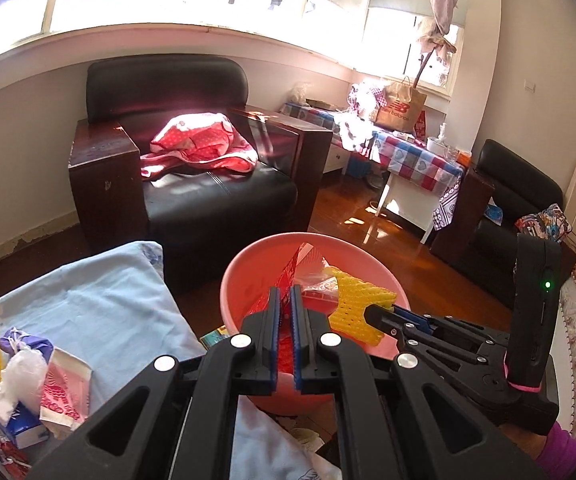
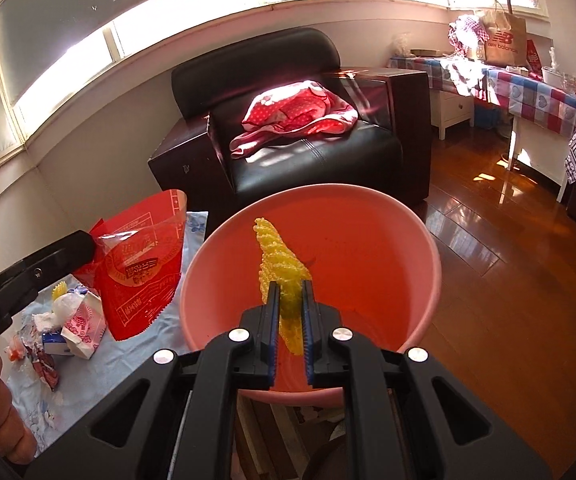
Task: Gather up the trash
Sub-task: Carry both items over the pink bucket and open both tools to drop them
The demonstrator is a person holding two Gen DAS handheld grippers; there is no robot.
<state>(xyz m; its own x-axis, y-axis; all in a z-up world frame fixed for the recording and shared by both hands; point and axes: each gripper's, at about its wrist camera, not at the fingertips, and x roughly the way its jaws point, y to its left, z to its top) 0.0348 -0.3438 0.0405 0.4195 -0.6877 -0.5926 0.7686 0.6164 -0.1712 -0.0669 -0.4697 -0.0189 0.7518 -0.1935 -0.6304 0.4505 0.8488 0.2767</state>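
A pink plastic basin (image 1: 244, 268) (image 2: 419, 260) stands just past the blue cloth. My left gripper (image 1: 286, 296) is shut on a red plastic bag (image 1: 307, 264) and holds it over the basin's near rim; the bag (image 2: 140, 264) hangs left of the basin in the right wrist view, where the left gripper (image 2: 84, 246) also shows. My right gripper (image 2: 290, 292) is shut on a yellow foam net (image 2: 278, 256) and holds it over the basin; in the left wrist view the net (image 1: 357, 300) sits at the right gripper (image 1: 371, 314).
More trash lies on the light blue cloth (image 1: 100, 300): a tissue pack (image 1: 20, 424), a pink-white wrapper (image 1: 62, 396), white crumpled plastic (image 1: 24, 372). A black armchair (image 1: 192, 184) with a red cloth (image 1: 200, 144) stands behind the basin. A cluttered table (image 1: 419, 156) stands at the right on wood floor.
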